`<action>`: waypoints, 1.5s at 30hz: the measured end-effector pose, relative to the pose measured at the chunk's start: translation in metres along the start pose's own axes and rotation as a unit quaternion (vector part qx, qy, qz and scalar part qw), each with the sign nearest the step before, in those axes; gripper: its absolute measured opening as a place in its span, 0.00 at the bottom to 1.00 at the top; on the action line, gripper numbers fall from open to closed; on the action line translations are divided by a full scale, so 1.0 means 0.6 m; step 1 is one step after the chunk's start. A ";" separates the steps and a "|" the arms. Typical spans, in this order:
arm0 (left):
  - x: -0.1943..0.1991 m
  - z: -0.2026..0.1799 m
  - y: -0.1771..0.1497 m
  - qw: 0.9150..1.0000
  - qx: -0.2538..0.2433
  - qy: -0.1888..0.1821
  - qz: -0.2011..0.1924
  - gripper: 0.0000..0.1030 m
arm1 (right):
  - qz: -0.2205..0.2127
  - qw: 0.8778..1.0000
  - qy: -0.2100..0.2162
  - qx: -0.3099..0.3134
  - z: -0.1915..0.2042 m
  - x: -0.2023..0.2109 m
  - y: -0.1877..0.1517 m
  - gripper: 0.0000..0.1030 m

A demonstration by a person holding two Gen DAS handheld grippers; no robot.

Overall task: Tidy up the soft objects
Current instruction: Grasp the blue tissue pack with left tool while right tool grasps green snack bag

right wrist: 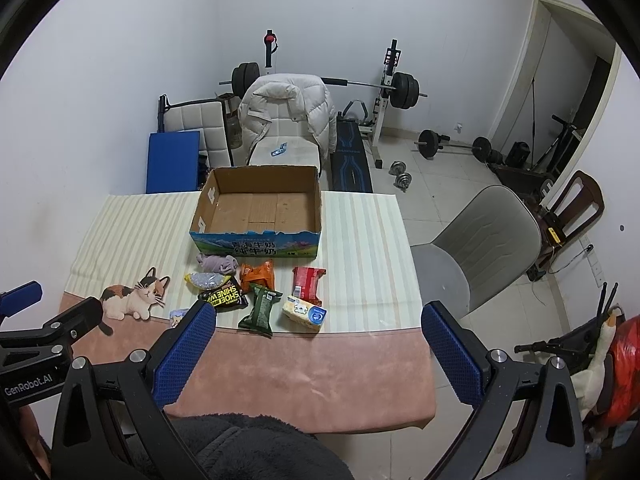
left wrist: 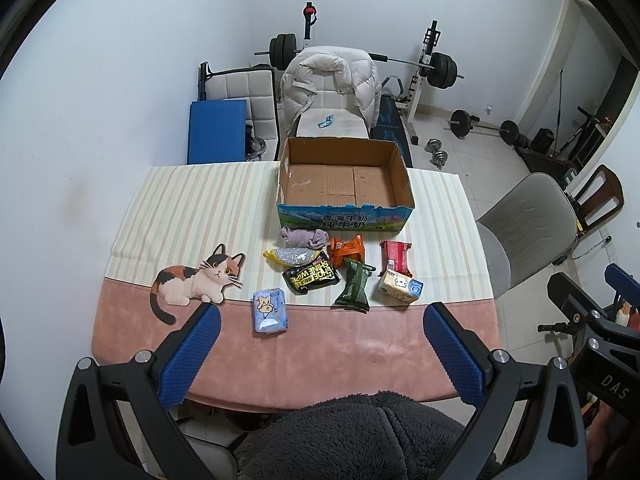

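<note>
Closest to us, the left gripper [left wrist: 322,314] and the right gripper [right wrist: 319,314] are both spread wide with nothing between the blue pads — they're hanging over the near pink edge of the table [left wrist: 360,352], above a dark fleecy garment [left wrist: 360,432] at the bottom of both views.

Just past the left gripper sits a blue tissue pack [left wrist: 270,311], off by itself next to the cat print [left wrist: 200,284]. A bit further we've got the main cluster: a yellow tissue pack [left wrist: 400,287], a dark green pouch [left wrist: 354,286] and a black shoe-wipes pack [left wrist: 311,276] touching or overlapping each other. Behind those are a red packet [left wrist: 396,256], an orange packet [left wrist: 347,250], a yellow-and-silver bag [left wrist: 292,257] and a crumpled lilac cloth [left wrist: 304,237] — the cloth is right up against the cardboard box [left wrist: 344,216].

The box stands open at the far side of the table, bare inside. Beyond it there's a chair with a white puffer jacket [left wrist: 332,76] draped over it.
</note>
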State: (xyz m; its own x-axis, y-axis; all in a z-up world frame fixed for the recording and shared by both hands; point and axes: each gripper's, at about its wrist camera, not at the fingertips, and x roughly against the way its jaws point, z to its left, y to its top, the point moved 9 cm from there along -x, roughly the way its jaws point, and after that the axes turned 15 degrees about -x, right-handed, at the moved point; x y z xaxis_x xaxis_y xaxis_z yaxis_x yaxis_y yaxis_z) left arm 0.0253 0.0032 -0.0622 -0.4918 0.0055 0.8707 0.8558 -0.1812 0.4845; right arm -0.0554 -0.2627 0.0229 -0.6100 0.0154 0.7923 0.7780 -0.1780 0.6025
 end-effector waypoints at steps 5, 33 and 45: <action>-0.003 -0.001 -0.003 1.000 0.001 -0.002 0.003 1.00 | -0.001 1.000 -0.002 -0.002 -0.002 -0.003 -0.001 1.00; -0.587 0.149 -0.223 0.947 0.122 -0.046 0.294 0.82 | 0.360 0.930 0.059 -0.037 0.156 -0.709 -0.241 0.83; -0.708 0.124 -0.279 0.918 0.147 -0.117 0.349 0.82 | 0.399 0.915 0.017 -0.062 0.166 -0.797 -0.292 0.61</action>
State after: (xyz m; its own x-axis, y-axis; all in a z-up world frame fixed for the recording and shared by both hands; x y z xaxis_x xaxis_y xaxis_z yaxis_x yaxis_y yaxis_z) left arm 0.1028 0.1045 -0.5071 0.2111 0.2062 0.9555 0.9727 0.0522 -0.2262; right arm 0.1149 -0.1408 -0.4518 0.1375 -0.1991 0.9703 0.9559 -0.2300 -0.1827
